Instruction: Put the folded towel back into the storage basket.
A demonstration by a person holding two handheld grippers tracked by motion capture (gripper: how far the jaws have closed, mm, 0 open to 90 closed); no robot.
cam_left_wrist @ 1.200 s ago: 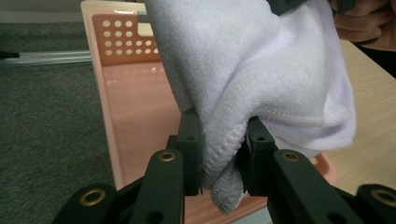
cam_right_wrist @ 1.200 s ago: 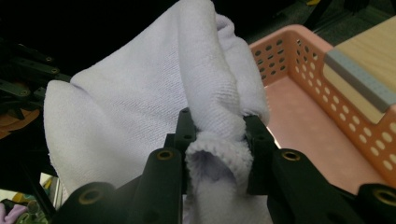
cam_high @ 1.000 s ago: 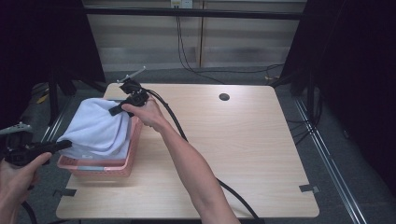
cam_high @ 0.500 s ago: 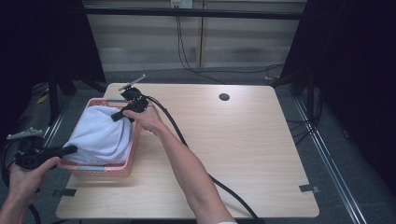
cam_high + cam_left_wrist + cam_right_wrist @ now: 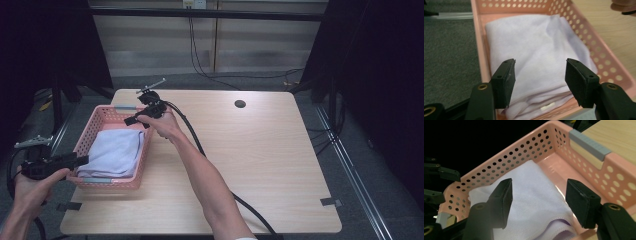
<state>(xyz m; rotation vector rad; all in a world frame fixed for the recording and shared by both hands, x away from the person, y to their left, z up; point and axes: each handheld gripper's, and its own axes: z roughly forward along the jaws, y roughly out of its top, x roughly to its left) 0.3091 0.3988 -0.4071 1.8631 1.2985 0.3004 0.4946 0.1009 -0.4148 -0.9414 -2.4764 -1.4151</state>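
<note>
Light wood table (image 5: 260,165) on grey carpet floor (image 5: 350,100) — dark surrounds, pale back wall (image 5: 150,35)

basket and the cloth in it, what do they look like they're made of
The basket looks like moulded plastic: pink, smooth with a slight sheen, its walls punched with even rows of round holes. The cloth looks like a soft woven or knitted textile, possibly microfibre: pale lilac-white, matt, lying in limp folds with a stitched hem at one edge. The table looks like pale wood-grain laminate, though it could be real wood.

The towel (image 5: 536,60) is soft, matt, pale lilac cloth with a fine nap and stitched hem. The basket (image 5: 584,170) is glossy pink perforated plastic. The tabletop (image 5: 280,150) is smooth, light wood-grain laminate.
</note>
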